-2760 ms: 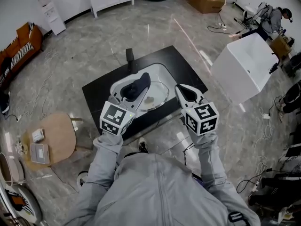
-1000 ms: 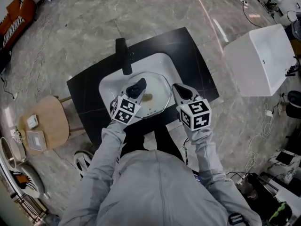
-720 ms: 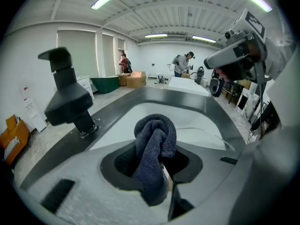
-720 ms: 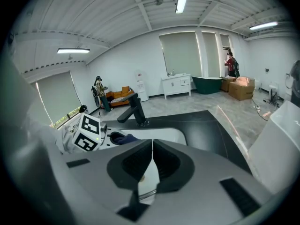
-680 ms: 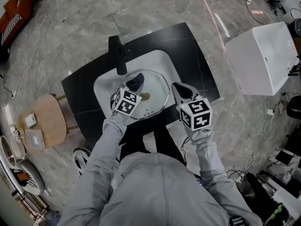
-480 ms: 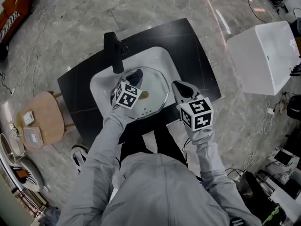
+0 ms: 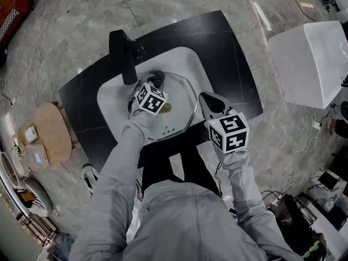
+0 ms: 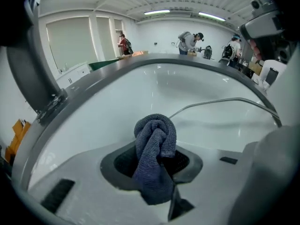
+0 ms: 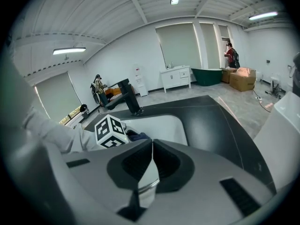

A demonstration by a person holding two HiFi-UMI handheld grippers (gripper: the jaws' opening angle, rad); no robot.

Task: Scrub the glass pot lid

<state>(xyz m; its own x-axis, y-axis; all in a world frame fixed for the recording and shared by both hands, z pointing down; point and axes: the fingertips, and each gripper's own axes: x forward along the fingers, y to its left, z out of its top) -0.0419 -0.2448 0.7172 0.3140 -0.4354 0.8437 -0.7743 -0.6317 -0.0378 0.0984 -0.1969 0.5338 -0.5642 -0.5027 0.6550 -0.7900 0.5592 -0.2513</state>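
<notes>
The glass pot lid (image 7: 176, 99), metal-rimmed with a brass knob (image 7: 166, 108), lies in the white sink (image 7: 187, 61). My left gripper (image 7: 155, 83) is over the lid's far left part, near the faucet, shut on a dark blue cloth (image 7: 157, 79). In the left gripper view the cloth (image 8: 154, 146) bunches up between the jaws of the left gripper (image 8: 157, 161), with the lid's rim (image 8: 225, 101) arcing behind it. My right gripper (image 7: 204, 100) is shut on the lid's right rim. In the right gripper view, glass and rim (image 9: 147, 184) show between the closed jaws of the right gripper (image 9: 152, 149).
A black faucet (image 7: 122, 56) stands at the sink's far left on the black countertop (image 7: 231, 53). A white box (image 7: 315, 58) sits on the floor to the right. A round wooden stool (image 7: 41, 132) with small items is at the left. People stand far off in the room.
My left gripper has carried the cloth across the lid from its near left part toward the far left, close to the faucet. The right gripper has kept its hold on the rim.
</notes>
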